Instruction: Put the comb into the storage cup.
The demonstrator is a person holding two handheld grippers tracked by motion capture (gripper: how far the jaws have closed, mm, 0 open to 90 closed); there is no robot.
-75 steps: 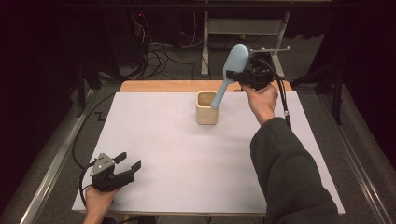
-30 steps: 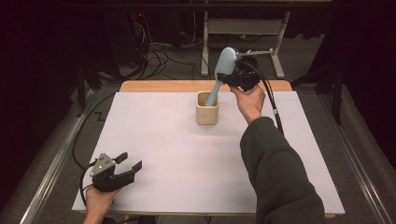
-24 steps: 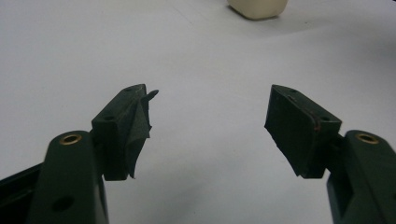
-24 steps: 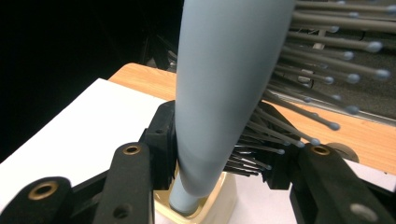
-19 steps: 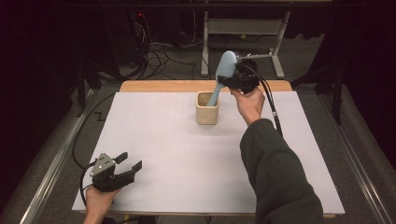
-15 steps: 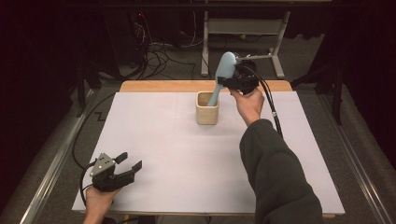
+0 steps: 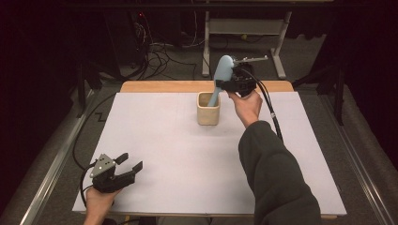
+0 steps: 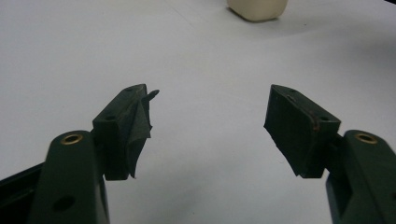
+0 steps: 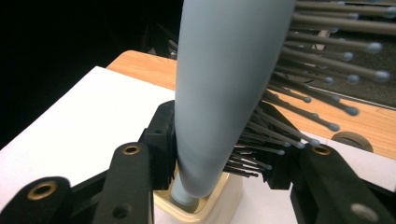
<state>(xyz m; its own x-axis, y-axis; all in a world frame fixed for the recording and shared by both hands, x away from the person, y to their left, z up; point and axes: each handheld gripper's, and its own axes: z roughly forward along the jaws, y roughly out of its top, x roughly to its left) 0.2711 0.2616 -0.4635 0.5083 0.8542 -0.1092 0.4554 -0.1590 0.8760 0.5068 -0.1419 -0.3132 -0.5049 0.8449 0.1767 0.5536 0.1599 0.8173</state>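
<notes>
Worktop (image 7: 155, 140), white sheet over a wood edge at twelve o'clock, carries little.

Cream cup (image 7: 208, 108) stands upright past centre toward twelve o'clock, mouth up, placed to take a handle.

Blue hairbrush (image 7: 221, 77): long axis near upright, leaning toward one o'clock. Handle end down inside the cup's mouth, bristled head up and clear of the rim. In the right gripper view the bristles (image 9: 299, 93) face right, away from the smooth back.

Right claw (image 7: 231, 85) is clamped on the brush at the lower head, one pad on the back, the other among the bristles. The high grip likely leaves the handle free to slide into the cup.

Left claw (image 7: 126, 167) rests at seven o'clock near the front edge, jaws wide, nothing between them, well apart from the cup; seemingly parked.
</notes>
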